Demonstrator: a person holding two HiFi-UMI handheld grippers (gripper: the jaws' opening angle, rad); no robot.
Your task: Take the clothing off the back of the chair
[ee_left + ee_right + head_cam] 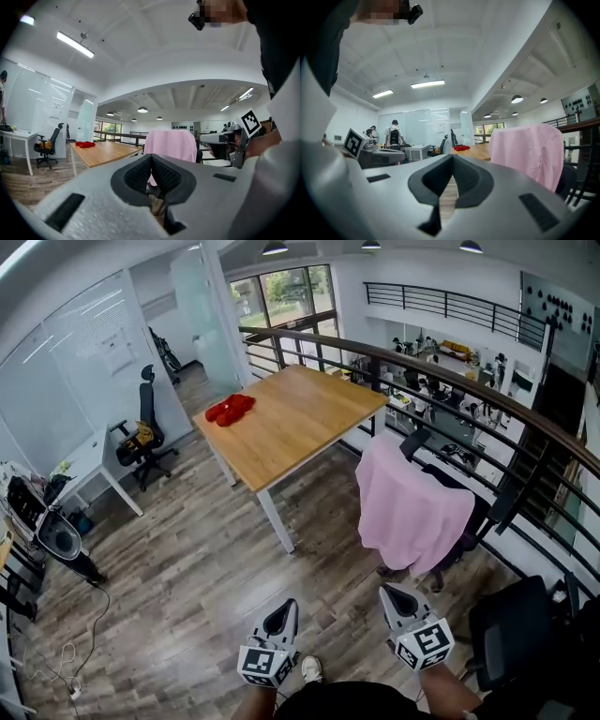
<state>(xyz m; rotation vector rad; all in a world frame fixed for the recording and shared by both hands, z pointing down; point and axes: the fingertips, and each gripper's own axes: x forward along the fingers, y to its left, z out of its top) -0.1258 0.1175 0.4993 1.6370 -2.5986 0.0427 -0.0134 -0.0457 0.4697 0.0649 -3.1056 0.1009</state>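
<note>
A pink garment (410,507) hangs over the back of a dark office chair (473,521) to the right of the wooden table (300,432). It also shows straight ahead as the pink garment (171,145) in the left gripper view and at the right as the pink garment (529,152) in the right gripper view. My left gripper (281,617) and right gripper (394,598) are low in the head view, both shut and empty, well short of the chair. Each points level toward the garment.
A red cloth (231,409) lies on the table's far left corner. A dark railing (450,381) runs behind the chair along the right. A black chair (520,629) stands at the lower right, another office chair (145,432) and a white desk (89,465) at the left. People stand far off.
</note>
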